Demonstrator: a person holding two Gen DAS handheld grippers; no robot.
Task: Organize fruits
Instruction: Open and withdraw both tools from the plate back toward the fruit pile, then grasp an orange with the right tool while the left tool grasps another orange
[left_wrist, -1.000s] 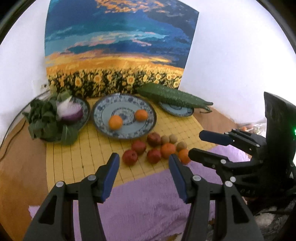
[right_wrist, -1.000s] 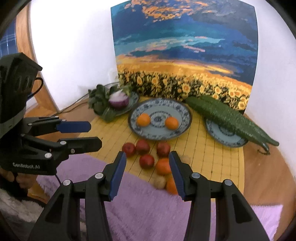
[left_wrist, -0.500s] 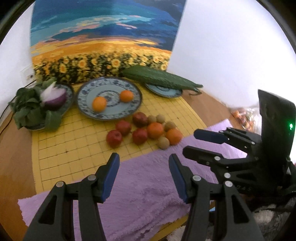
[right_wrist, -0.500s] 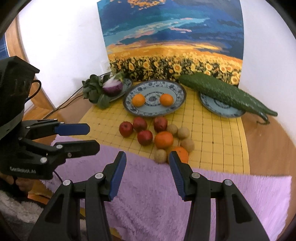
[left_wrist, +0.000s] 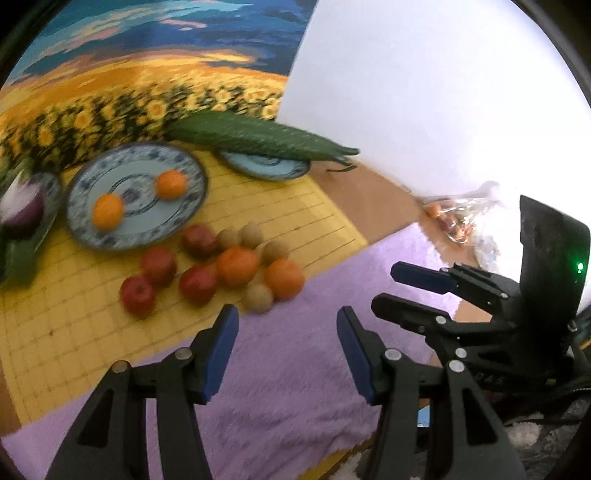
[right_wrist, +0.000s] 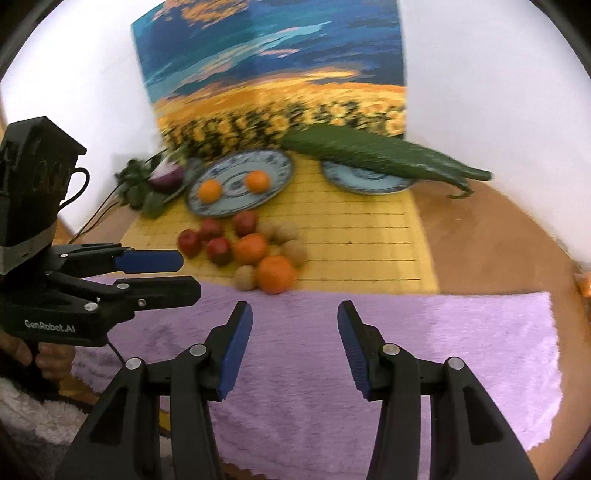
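Red apples (right_wrist: 218, 240), round oranges (right_wrist: 276, 274) and small tan fruits (right_wrist: 245, 277) cluster on the yellow gridded mat (right_wrist: 354, 236), at 12 o'clock of both empty claws, left claw (left_wrist: 284, 325) and right claw (right_wrist: 295, 317), parted over purple fuzzy cloth (right_wrist: 406, 332).

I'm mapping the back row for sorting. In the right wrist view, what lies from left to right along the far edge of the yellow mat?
Leafy greens → red onion → big patterned plate with two oranges → small blue plate under the long green gourd.
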